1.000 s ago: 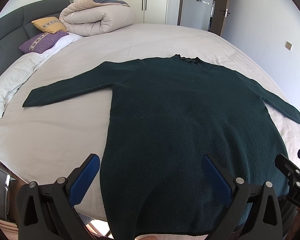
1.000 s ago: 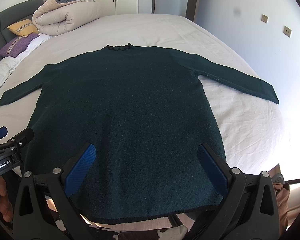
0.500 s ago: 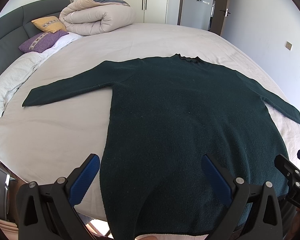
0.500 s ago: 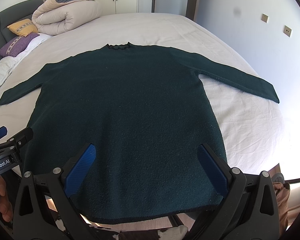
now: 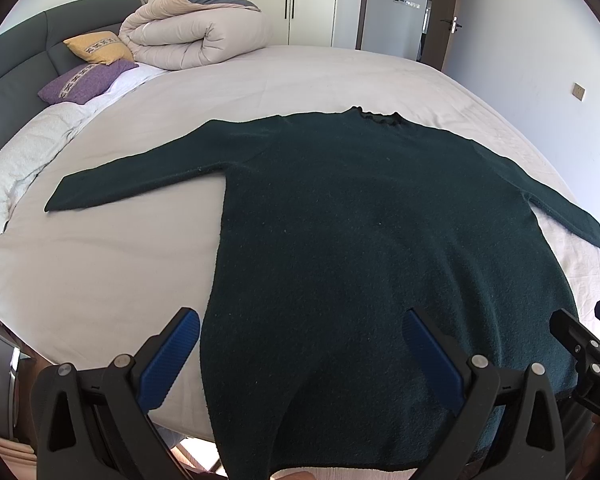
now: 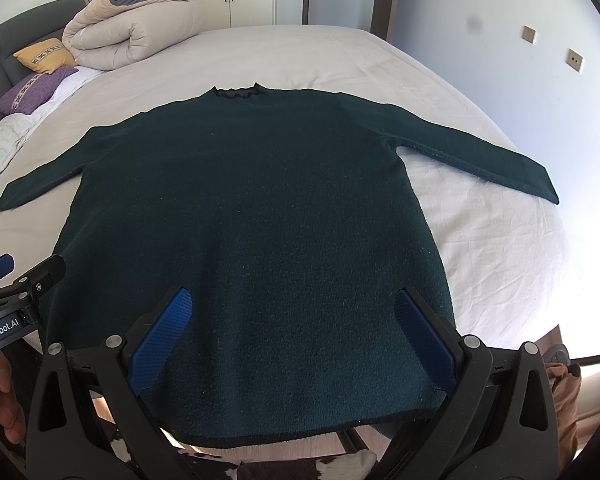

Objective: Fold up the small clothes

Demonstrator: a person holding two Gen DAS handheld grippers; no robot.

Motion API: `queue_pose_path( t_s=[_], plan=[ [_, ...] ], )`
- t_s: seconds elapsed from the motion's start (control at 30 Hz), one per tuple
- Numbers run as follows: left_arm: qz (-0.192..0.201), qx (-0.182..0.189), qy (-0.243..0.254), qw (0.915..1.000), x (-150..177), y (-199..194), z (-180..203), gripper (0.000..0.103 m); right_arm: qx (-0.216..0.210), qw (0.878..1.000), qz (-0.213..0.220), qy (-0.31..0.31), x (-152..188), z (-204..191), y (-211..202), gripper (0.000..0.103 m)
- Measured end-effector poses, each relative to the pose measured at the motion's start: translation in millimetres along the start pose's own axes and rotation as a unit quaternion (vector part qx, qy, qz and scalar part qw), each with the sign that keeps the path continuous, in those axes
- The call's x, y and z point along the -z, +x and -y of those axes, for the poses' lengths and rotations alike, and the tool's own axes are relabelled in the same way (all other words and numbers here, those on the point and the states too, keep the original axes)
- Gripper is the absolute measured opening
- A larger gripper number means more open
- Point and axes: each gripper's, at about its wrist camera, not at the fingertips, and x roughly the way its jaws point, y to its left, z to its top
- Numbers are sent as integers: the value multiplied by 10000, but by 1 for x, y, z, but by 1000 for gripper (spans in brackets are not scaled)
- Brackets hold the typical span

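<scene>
Centrally, one dark green sweater (image 5: pixel 372 240) lies flat on the bed (image 5: pixel 100 272), two sleeves spread, hem at the lower frame edge. Both my left gripper (image 5: pixel 300 344) and right gripper (image 6: pixel 292 320) hover over the hem, jaws apart, holding nothing. Pinching only one hem layer would, I judge, skew the fold.
</scene>
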Motion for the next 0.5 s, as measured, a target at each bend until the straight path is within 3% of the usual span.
queue_pose_path(
  t_s=[0.33, 0.5],
  plan=[
    [14, 38, -32, 10000, 2, -1, -3, 103, 5, 10000, -17, 7, 5, 1, 4, 103],
    [107, 420, -302, 9986, -3, 0, -23, 103, -80, 9999, 37, 85, 7, 3, 4, 103]
  ],
)
